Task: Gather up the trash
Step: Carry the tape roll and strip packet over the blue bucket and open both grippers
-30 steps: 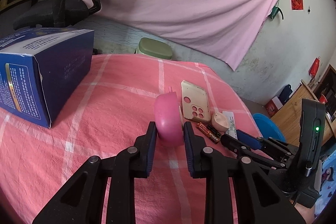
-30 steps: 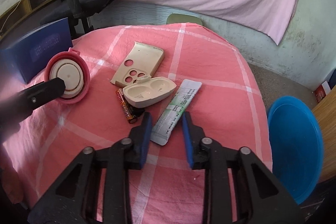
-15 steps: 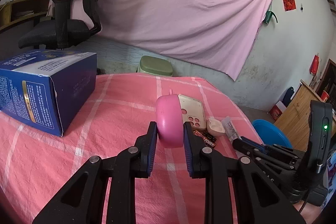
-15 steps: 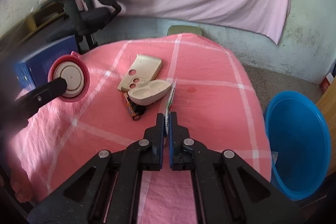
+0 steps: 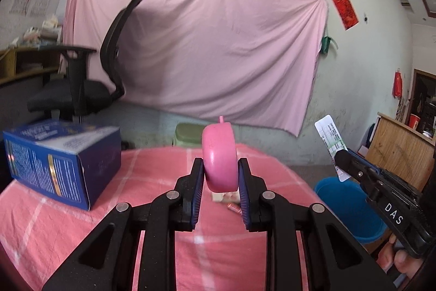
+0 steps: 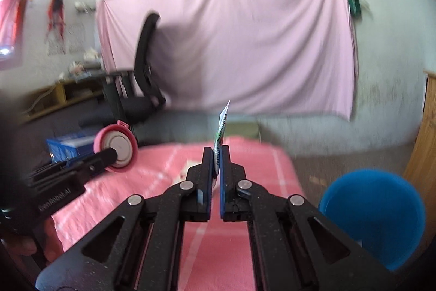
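In the middle of both views we hold the hard, light pink lid squeezed by its flat sides in our left gripper and the thin, bendy wrapper pinched near its bottom end in our right gripper, above the blue bin at lower right.

Black office chair, pink sheet on wall, blue box on checked tablecloth
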A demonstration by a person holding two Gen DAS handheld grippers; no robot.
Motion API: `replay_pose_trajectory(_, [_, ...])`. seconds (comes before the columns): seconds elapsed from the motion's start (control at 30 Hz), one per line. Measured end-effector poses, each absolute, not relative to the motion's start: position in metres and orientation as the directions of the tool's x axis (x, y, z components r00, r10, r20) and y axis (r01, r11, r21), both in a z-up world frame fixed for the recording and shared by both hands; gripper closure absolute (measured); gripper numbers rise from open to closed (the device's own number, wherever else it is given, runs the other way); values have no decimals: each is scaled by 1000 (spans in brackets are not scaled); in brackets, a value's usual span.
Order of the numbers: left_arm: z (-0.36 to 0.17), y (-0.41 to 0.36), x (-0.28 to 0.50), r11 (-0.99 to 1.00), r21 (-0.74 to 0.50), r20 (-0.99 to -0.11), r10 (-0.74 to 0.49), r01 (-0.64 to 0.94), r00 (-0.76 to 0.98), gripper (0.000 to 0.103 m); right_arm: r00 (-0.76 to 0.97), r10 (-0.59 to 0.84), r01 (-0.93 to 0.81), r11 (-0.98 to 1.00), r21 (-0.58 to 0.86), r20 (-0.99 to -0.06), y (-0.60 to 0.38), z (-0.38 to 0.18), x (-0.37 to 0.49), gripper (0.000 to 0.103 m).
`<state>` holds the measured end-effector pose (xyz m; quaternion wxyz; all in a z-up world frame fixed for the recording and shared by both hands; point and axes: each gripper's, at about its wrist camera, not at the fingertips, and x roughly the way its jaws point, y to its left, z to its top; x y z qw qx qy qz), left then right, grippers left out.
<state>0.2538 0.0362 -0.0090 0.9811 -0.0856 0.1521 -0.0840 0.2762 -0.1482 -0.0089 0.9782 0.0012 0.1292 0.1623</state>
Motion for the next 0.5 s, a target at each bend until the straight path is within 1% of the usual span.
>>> replay_pose_trajectory(0.1, [3, 22, 242, 970, -176, -211, -201, 165, 957, 83, 937, 303, -304, 952, 24, -172, -155, 1, 262, 74])
replay_pose_trajectory(0.23, [26, -5, 229, 973, -113, -103, -214, 202, 971, 82, 967, 252, -253, 968, -8, -47, -171, 19, 242, 74])
replay_pose_trajectory(0.3, [34, -17, 225, 969, -101, -74, -232, 224, 970, 82, 976, 216, -216, 976, -27, 10, -181, 28, 232, 74])
replay_pose_trajectory(0.4, [47, -42, 222, 962, -75, -34, -266, 263, 963, 82, 982, 178, -174, 983, -51, 71, -193, 37, 219, 74])
replay_pose_trajectory(0.5, [58, -64, 219, 951, -49, -5, -306, 306, 952, 82, 984, 138, -133, 990, -48, 110, -211, 44, 208, 74])
